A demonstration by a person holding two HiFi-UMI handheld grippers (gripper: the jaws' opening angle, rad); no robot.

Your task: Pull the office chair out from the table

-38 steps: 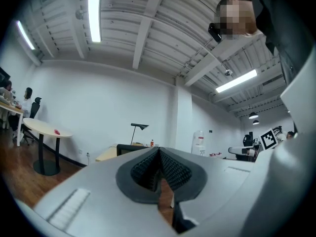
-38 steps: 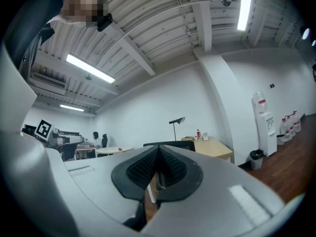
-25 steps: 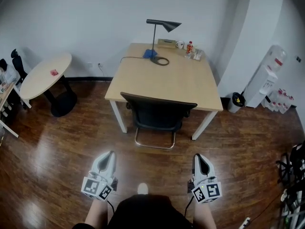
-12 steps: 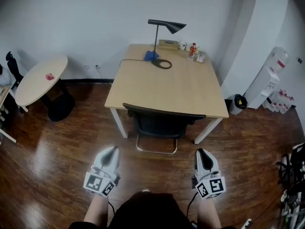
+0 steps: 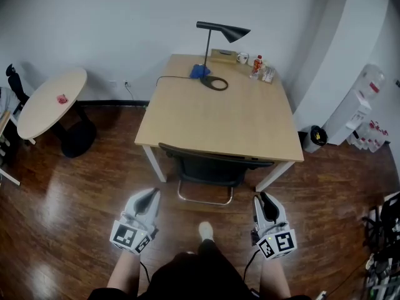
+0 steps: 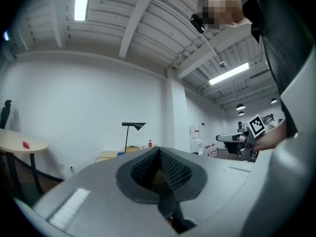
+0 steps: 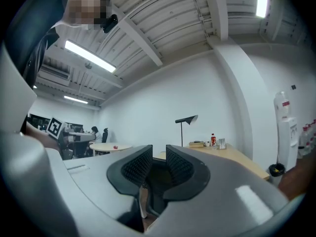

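Note:
The black office chair (image 5: 209, 167) stands pushed in under the near edge of the light wooden table (image 5: 219, 114); its backrest faces me. Both grippers point level at it, a short way off the backrest and touching nothing. My left gripper (image 5: 152, 196) is before the chair's left side with its jaws shut (image 6: 159, 151) and empty. At the chair's right side, my right gripper (image 5: 263, 199) has just been opening its jaws. A narrow gap (image 7: 159, 158) now shows between the pads, with nothing in it; the chair (image 7: 154, 177) appears beyond.
On the table's far end stand a black desk lamp (image 5: 220, 31), a bottle and cups (image 5: 257, 64). A round table (image 5: 53, 99) is at the left. A water dispenser (image 5: 361, 102) and a black bin (image 5: 314, 134) are at the right. My foot (image 5: 205, 230) is on the wooden floor.
I have stepped toward the table, and both grippers have come closer to the chair's backrest. A foot now shows between the grippers.

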